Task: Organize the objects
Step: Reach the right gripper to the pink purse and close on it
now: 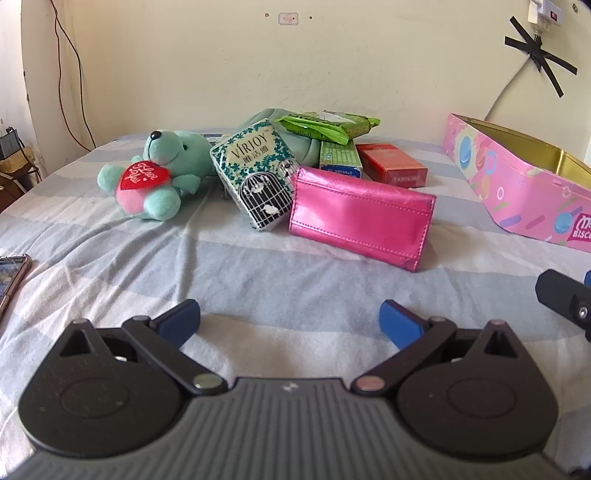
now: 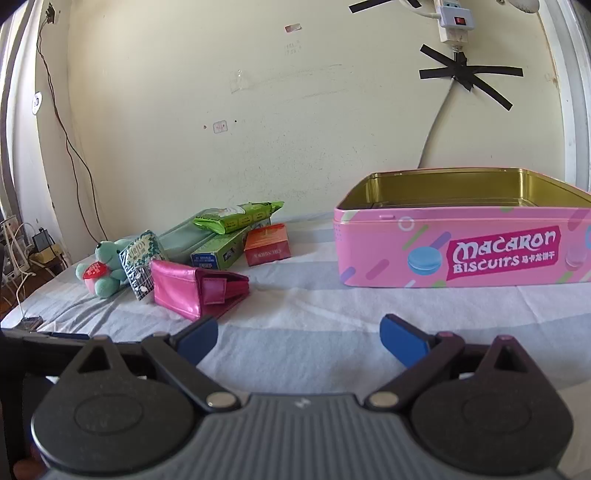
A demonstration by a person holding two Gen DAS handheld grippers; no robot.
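A pile lies on the striped bed: a teal plush bear [image 1: 159, 181] [image 2: 105, 269] with a red heart, a tissue pack [image 1: 255, 177] [image 2: 142, 264], a shiny pink wallet [image 1: 360, 218] [image 2: 192, 290], a green box [image 1: 339, 158] [image 2: 221, 249], a red box [image 1: 393, 165] [image 2: 267, 245] and a green wipes pack [image 1: 328, 125] [image 2: 238, 216]. An open pink biscuit tin [image 1: 517, 199] [image 2: 461, 251] stands to the right, empty inside. My left gripper [image 1: 290, 323] is open and empty, in front of the wallet. My right gripper [image 2: 299, 338] is open and empty, short of the tin.
A phone [image 1: 11, 277] lies at the left edge of the bed. Part of the right gripper [image 1: 565, 299] shows at the left wrist view's right edge. A wall with cables and taped power strip [image 2: 454, 18] rises behind the bed.
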